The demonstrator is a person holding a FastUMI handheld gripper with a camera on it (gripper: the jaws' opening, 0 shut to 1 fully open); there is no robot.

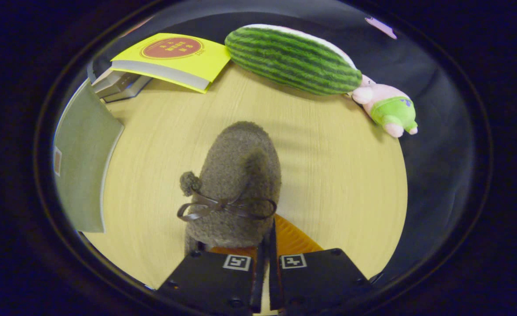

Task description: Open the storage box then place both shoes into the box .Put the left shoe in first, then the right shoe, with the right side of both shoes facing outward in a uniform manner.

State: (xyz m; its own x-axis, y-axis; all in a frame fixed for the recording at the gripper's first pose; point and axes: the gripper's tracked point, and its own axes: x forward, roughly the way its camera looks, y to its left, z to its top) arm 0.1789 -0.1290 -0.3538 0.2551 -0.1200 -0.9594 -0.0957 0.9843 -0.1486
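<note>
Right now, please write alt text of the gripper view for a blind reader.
The gripper is shut on a fuzzy grey shoe with a bow, above a wooden table. Beyond lie a yellow book, a watermelon plush and a pink plush toy.

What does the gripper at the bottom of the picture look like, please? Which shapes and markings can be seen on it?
The gripper has two flat, blocky finger bodies with straight edges, standing side by side with only a narrow gap between them. Each carries a small square black-and-white marker near its inner front corner. Small round screws or holes sit near the corners of the bodies. No cable is in sight.
</note>
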